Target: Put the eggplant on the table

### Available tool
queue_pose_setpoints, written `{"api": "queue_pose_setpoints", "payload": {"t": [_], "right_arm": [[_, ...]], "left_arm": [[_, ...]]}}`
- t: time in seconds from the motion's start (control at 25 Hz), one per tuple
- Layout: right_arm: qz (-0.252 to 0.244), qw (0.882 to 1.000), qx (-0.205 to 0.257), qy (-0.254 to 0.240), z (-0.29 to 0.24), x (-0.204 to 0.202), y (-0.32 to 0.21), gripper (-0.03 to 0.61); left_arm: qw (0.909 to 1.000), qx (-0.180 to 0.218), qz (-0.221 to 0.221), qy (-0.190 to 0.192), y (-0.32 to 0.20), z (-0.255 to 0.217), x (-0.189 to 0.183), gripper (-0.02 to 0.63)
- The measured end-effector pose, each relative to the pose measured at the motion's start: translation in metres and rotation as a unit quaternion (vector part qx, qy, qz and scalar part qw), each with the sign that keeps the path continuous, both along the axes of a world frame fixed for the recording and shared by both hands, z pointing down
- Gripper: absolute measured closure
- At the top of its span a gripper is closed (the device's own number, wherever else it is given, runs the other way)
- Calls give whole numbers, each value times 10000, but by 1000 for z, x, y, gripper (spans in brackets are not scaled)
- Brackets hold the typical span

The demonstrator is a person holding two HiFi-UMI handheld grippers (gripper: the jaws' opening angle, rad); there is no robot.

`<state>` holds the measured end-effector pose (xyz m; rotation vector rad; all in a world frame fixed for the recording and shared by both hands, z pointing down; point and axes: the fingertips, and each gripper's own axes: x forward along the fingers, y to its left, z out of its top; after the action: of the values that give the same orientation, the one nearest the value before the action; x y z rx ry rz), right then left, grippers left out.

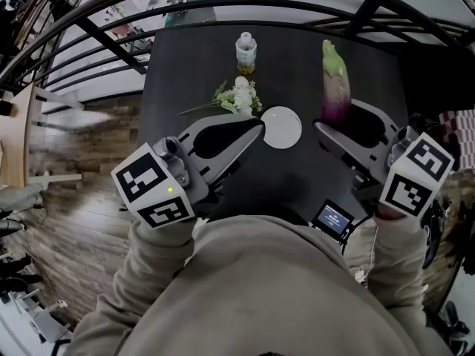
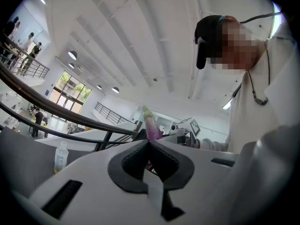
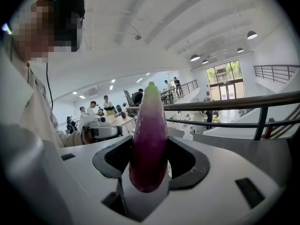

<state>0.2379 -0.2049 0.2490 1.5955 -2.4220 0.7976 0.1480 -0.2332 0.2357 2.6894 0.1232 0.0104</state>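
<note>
The eggplant (image 1: 333, 86), purple with a pale green tip, stands upright over the right side of the black table (image 1: 193, 65). My right gripper (image 1: 338, 117) is shut on its purple lower half. In the right gripper view the eggplant (image 3: 149, 139) fills the gap between the jaws of the right gripper (image 3: 150, 146), and both pads press on it. My left gripper (image 1: 254, 127) hovers over the table's near middle, shut on nothing. In the left gripper view the left gripper (image 2: 149, 141) has its tips meeting, and the eggplant (image 2: 151, 125) shows beyond them.
A small clear bottle (image 1: 246, 53) stands at the table's far middle. A bunch of white flowers (image 1: 236, 97) lies beside a white plate (image 1: 282, 127). A small screen device (image 1: 332, 219) hangs at my chest. Curved black railings (image 1: 111, 32) run behind the table.
</note>
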Motion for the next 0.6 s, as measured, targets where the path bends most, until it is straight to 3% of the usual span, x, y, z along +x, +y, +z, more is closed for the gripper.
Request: {"api": "queue_pose_setpoints", "payload": {"t": [0.6], "right_arm": [[-34, 9995, -328, 19, 27, 3, -8, 339]], "left_arm": [[9998, -144, -97, -114, 0, 17, -9, 607]]}}
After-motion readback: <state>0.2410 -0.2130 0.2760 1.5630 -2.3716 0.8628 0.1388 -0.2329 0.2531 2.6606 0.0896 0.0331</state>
